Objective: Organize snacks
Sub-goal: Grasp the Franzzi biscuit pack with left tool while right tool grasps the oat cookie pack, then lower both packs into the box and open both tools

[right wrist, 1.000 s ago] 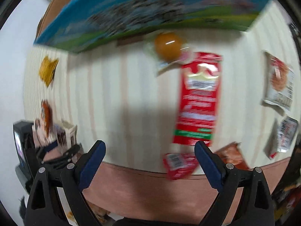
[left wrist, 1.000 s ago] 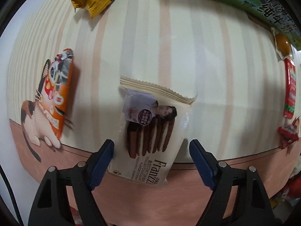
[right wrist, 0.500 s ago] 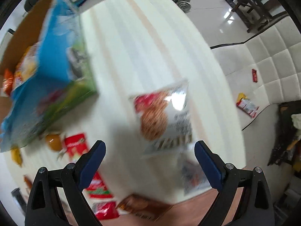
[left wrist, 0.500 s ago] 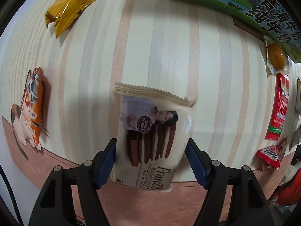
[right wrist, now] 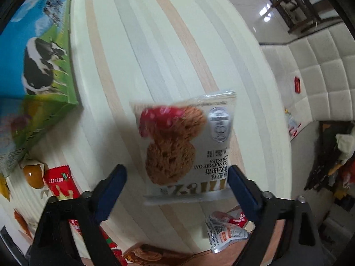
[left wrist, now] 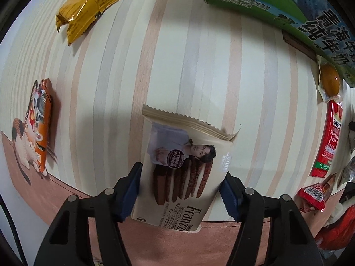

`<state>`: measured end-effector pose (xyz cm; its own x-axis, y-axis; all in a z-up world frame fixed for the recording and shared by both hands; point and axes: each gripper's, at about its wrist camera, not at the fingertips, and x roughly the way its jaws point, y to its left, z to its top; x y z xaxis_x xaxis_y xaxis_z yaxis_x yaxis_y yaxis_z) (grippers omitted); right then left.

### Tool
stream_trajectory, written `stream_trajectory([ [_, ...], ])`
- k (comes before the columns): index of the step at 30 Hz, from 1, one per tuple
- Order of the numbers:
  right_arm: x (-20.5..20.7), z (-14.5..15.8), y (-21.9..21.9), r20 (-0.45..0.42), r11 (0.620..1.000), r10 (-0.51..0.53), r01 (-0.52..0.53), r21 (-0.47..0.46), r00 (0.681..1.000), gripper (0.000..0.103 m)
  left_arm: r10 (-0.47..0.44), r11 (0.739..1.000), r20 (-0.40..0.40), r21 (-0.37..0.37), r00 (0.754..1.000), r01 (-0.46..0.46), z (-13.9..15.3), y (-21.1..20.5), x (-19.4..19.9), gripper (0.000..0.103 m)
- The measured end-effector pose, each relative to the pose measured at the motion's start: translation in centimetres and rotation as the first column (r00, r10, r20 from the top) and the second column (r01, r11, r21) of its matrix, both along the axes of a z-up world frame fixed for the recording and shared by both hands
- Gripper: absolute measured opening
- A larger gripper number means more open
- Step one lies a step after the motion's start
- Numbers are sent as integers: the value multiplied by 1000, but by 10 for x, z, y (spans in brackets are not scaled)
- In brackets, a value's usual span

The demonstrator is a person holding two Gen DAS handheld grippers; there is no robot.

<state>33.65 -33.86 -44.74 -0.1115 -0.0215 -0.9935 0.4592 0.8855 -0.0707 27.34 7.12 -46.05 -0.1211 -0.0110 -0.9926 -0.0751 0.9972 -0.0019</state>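
A beige Franzzi chocolate cookie packet (left wrist: 184, 166) lies on the striped tablecloth (left wrist: 177, 66). My left gripper (left wrist: 180, 190) points down over it, jaws closing, and both blue pads meet the packet's long sides. In the right wrist view a clear cranberry oat cookie packet (right wrist: 184, 146) lies flat between the fingers of my right gripper (right wrist: 177, 188). Those jaws are closing too, with a gap at the left pad (right wrist: 111, 190), while the right pad is near the packet's edge.
A green and blue milk carton box (left wrist: 277, 6) stands at the back. A yellow packet (left wrist: 85, 8), an orange packet (left wrist: 41, 128), a round orange snack (left wrist: 330, 79) and red packets (left wrist: 330, 141) lie around. A silver-red packet (right wrist: 226, 228) lies near the cloth's brown border.
The left jaws have narrowed onto the Franzzi packet. The right gripper swung from the red packets to above the oat cookie packet, and its jaws have come closer together.
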Motion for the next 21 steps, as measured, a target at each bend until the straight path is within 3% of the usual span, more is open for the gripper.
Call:
stream_trajectory([
  [3,-5,5,5,23,1000,21,-21,-9,1000,72,-7,1000,6,2,1000,7,5,-9,5,62],
  [6,-11,9,15,27,998,53,-53,20,998,70,-12,1000,14,-6,1000,12,8,-14,5,62],
  [13,-35,23,47,69,988,131,-136,71,989,69,-20,1000,37,-15,999,21,27,-15,-12,62],
  [21,-56,54,84,152,964,195,-217,150,969,69,-47,997,116,-63,992,54,72,-17,-20,61],
])
